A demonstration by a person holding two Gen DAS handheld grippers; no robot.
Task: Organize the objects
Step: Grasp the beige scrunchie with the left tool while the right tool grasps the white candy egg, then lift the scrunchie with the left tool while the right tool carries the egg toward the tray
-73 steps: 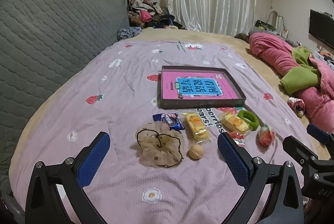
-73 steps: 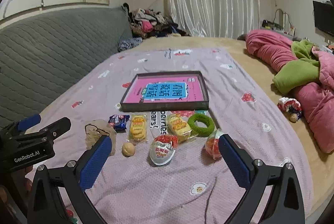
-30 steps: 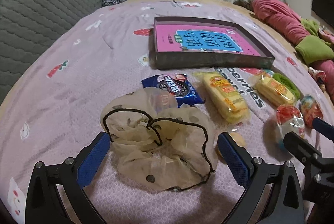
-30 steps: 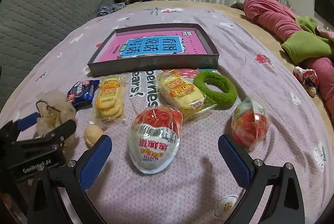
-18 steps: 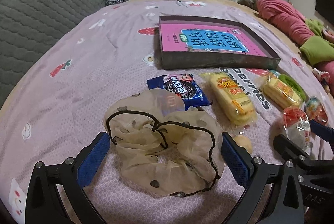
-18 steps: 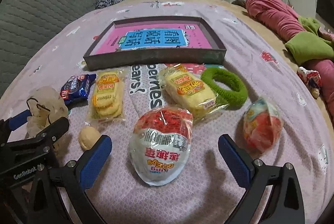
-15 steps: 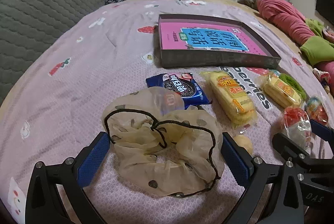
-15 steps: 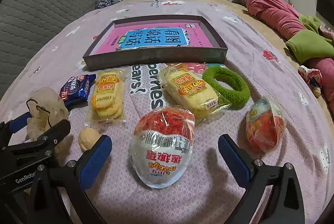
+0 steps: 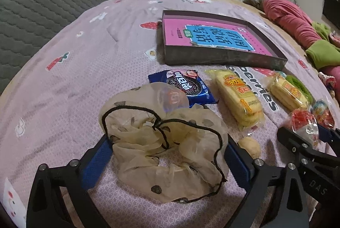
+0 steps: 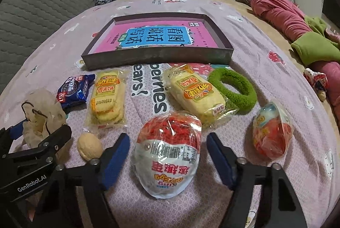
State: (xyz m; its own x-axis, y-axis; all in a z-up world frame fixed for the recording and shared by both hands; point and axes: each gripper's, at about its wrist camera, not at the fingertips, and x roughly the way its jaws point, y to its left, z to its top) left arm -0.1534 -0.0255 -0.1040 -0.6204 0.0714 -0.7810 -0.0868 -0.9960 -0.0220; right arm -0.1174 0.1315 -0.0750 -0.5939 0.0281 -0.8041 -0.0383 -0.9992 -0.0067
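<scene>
Your left gripper (image 9: 167, 161) brackets the scrunchie (image 9: 165, 143), your right gripper (image 10: 167, 153) the egg-shaped packet (image 10: 167, 153), both jaws just closing, neither gripping yet.

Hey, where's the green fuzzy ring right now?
In the right wrist view the green fuzzy ring lies on the bedspread, right of centre, just in front of the tray's right corner, against the right-hand yellow snack pack.

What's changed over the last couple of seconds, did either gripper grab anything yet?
Both grippers came down close to the bedspread. The left gripper now straddles the beige scrunchie; the right gripper straddles the egg-shaped snack pack. Both sets of jaws have just been closing, but neither grips yet. The tray and other snacks stayed put.
</scene>
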